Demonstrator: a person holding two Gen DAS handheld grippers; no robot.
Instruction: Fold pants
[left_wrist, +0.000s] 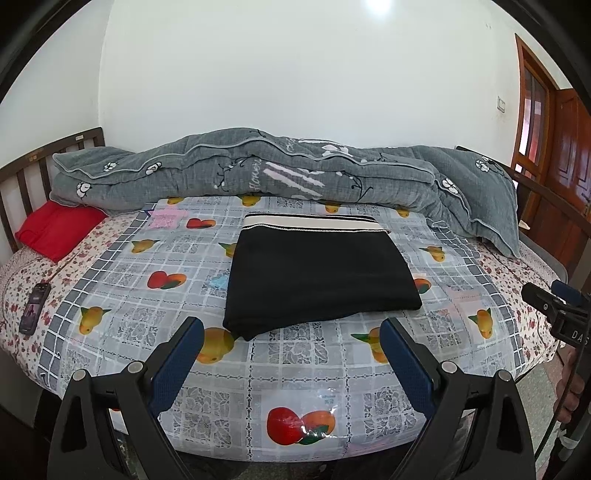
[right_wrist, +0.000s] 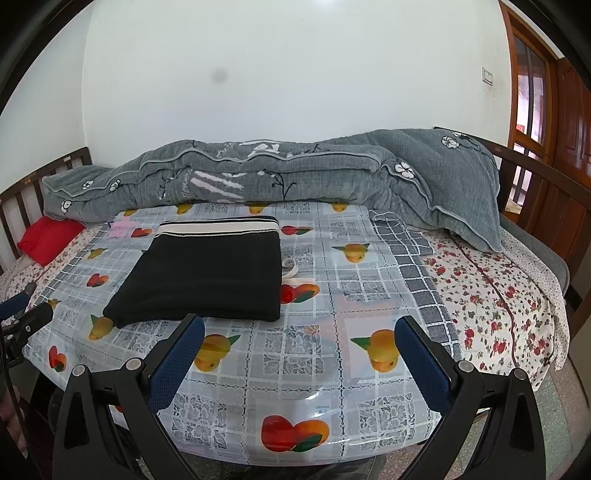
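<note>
From my left wrist view, my left gripper hangs over the near edge of the bed with its 2 blue-padded fingers spread wide apart and nothing between them. The black pants lie folded into a flat rectangle on the fruit-print plastic cover, just beyond my fingertips and not touching them. The striped cream-and-black waistband sits at the far end, toward the rumpled grey quilt. The bundle's long axis runs from me toward the wall, with the folded edge nearest me. A red pillow lies at the far left by the headboard, and a phone rests on the floral sheet at the left. My right gripper shows at the right edge of this view.

From my right wrist view, my right gripper also has its 2 fingers held well apart, empty, above the cover's near edge. Here the pants lie ahead and to the left, waistband again at the far end toward the quilt. A pale strap peeks out beside their right edge. My left gripper shows at the left edge.
</note>
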